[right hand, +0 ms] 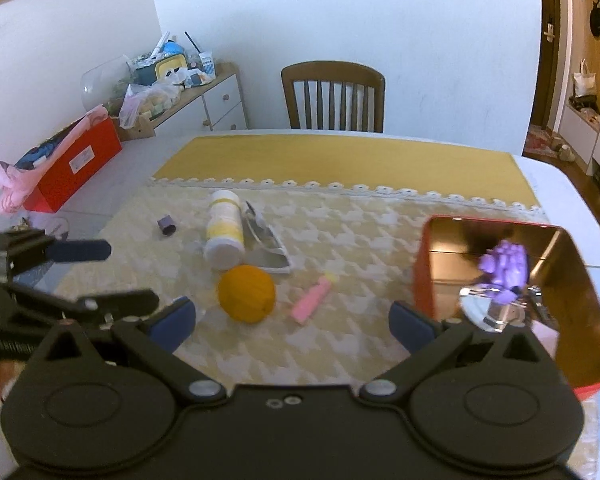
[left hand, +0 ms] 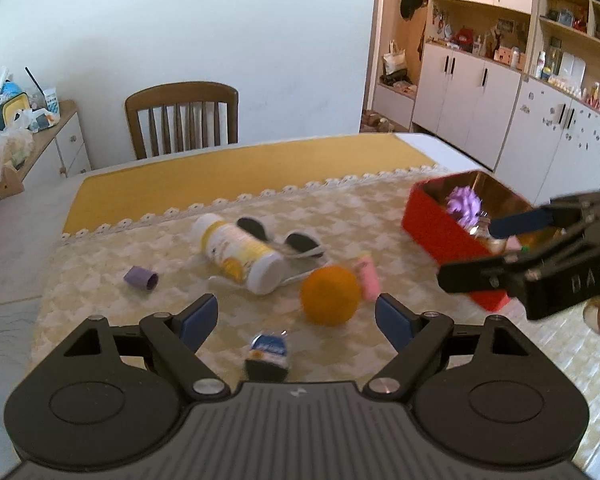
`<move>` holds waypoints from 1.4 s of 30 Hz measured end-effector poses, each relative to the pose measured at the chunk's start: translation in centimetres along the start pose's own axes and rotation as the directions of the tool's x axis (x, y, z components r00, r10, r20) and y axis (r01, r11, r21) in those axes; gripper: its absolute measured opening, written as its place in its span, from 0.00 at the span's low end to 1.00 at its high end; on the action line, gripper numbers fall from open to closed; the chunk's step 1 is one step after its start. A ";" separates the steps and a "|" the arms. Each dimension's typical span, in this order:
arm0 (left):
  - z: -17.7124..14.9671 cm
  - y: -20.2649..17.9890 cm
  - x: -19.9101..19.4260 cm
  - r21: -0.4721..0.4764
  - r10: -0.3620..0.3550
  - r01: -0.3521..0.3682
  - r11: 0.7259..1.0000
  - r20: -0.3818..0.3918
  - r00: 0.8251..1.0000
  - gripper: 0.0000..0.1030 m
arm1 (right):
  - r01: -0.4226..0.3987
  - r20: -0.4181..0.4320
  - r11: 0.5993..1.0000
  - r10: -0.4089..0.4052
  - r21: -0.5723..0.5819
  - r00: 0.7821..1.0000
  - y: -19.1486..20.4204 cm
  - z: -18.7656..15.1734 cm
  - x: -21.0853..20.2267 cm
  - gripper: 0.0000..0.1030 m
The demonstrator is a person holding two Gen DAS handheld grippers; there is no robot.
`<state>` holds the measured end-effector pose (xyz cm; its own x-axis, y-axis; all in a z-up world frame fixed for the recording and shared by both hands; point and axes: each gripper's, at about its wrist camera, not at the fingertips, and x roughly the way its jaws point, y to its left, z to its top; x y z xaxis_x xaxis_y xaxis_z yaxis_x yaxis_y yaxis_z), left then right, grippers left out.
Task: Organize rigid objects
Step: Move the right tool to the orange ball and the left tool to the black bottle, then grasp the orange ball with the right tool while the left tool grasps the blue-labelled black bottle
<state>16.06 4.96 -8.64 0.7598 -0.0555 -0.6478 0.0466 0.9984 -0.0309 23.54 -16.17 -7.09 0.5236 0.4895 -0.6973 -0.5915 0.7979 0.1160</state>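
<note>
Both your left gripper and right gripper hang spread wide and empty, low in frame. Makes sense, I'd guess: the round orange ball sits loose mid-frame, with the red metal tin waiting at right.

Your left gripper and right gripper match: matte black bodies, ribbed top plate, round side caps, triangular cutouts in the linkage arms, silver pivot screws, dark blue pads on the fingers. Embossed lettering along the side, unreadable.
</note>
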 end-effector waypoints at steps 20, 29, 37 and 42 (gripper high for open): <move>-3.9 2.5 6.2 0.025 0.045 -0.043 0.999 -0.095 0.994 0.83 | 0.005 -0.124 1.000 -0.005 -0.005 0.992 3.6 1.6 8.8 0.90; -4.4 2.4 7.8 0.047 0.024 -0.019 0.999 -0.109 0.994 0.83 | 0.011 -0.165 0.999 -0.020 -0.051 0.986 4.4 1.7 10.8 0.77; -4.3 2.0 8.0 0.063 -0.002 0.008 0.998 -0.097 0.995 0.70 | 0.004 -0.191 0.998 -0.016 -0.066 0.981 4.7 1.6 11.7 0.64; -4.1 1.7 7.9 0.065 -0.010 0.016 0.998 -0.096 0.995 0.55 | 0.013 -0.201 0.997 -0.028 -0.075 0.979 4.7 1.5 12.0 0.58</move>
<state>19.53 6.25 -16.94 0.6934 -0.0644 -0.7177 0.1010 0.9949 0.0082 27.97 -6.04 -13.85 0.4057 0.3860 -0.8285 -0.6288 0.7758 0.0535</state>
